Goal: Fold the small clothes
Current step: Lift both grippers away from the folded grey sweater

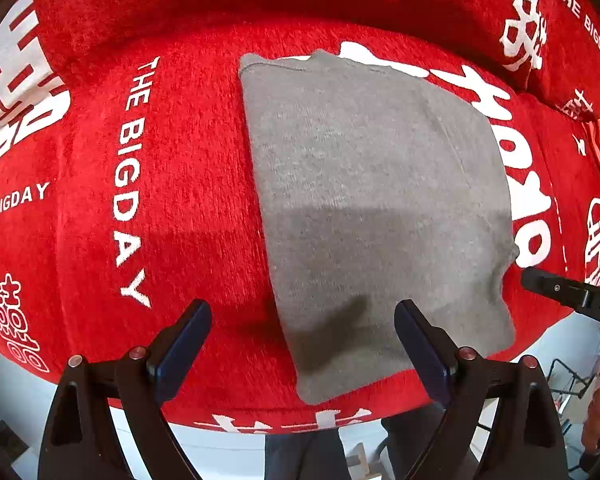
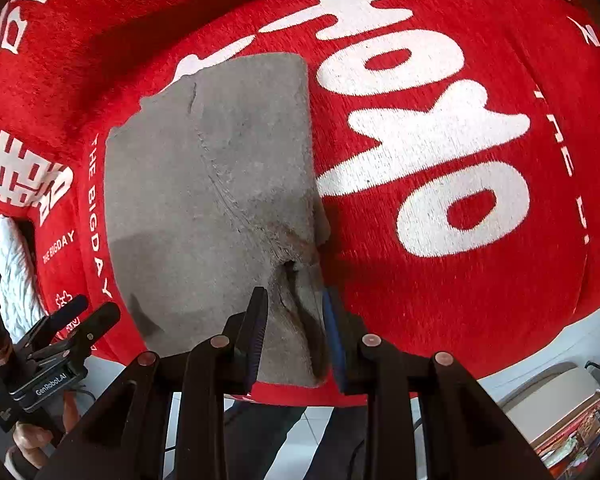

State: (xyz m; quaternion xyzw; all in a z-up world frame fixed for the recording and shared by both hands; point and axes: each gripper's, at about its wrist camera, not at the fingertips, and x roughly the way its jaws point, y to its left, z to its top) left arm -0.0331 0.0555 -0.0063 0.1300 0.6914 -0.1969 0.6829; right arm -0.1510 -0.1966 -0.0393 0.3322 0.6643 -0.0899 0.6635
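Observation:
A small grey knit garment (image 1: 372,200) lies folded on a red cover with white lettering; it also shows in the right wrist view (image 2: 204,200). My left gripper (image 1: 302,344) is open and empty, hovering over the garment's near left edge. My right gripper (image 2: 294,332) has its jaws closed in on the garment's near right corner, where the cloth bunches up between the fingers. The right gripper's finger (image 1: 556,290) shows at the right edge of the left wrist view. The left gripper (image 2: 88,312) shows at the lower left of the right wrist view.
The red cover (image 1: 180,160) drapes over a cushioned surface whose front edge (image 1: 260,420) is close to me. Another red cushion (image 1: 560,40) stands at the back right. A white knit item (image 2: 12,264) hangs at the left. Boxes (image 2: 560,420) sit on the floor at the right.

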